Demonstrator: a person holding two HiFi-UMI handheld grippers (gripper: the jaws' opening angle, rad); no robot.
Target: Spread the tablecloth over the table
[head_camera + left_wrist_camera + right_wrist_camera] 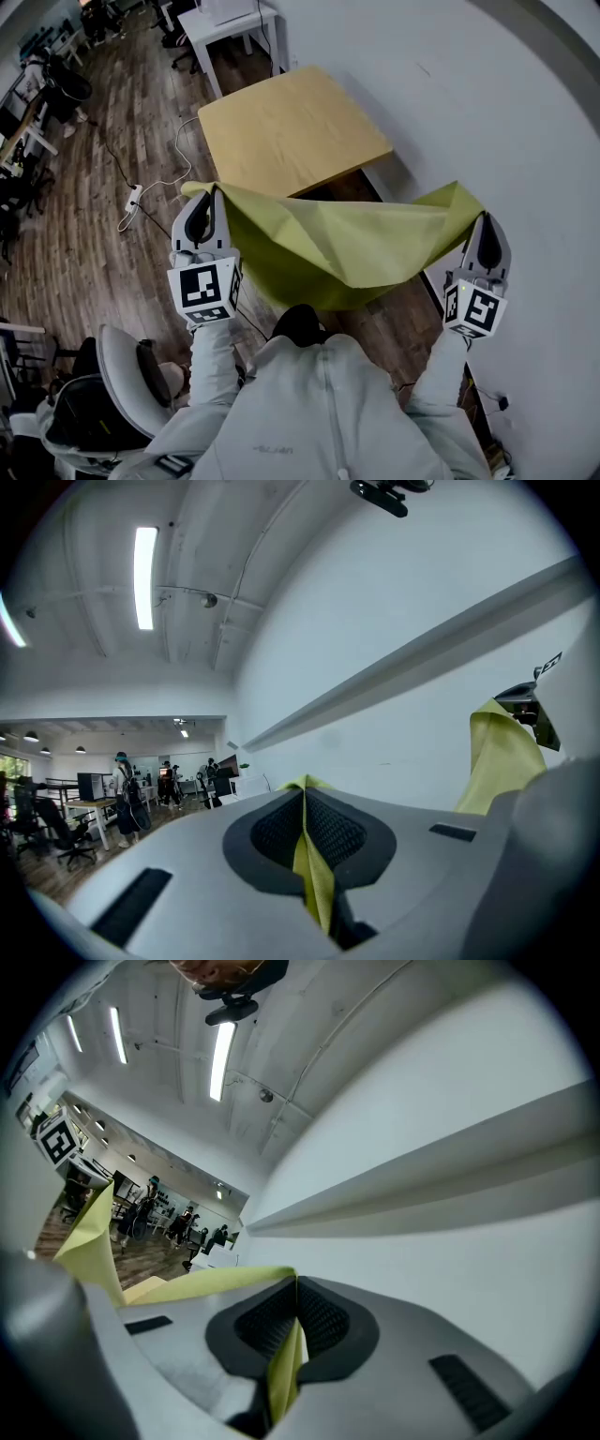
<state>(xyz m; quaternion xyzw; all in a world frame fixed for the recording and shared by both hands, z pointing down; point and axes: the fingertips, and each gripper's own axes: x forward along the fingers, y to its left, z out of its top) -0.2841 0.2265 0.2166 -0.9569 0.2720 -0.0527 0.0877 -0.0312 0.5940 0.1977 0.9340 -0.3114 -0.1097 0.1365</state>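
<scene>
A yellow-green tablecloth (342, 246) hangs slack in the air between my two grippers, sagging in the middle above the floor. My left gripper (203, 208) is shut on its left corner; in the left gripper view the cloth (313, 866) is pinched flat between the pads. My right gripper (485, 228) is shut on the right corner, where the cloth (284, 1369) runs between its pads. The square light-wood table (286, 129) stands beyond the cloth, bare, next to the white wall (487, 103).
A white desk (228, 24) stands past the table at the top. A white cable and power strip (134, 197) lie on the wooden floor to the left. A grey chair (117, 375) is near my left side. People (122, 789) stand far off in the room.
</scene>
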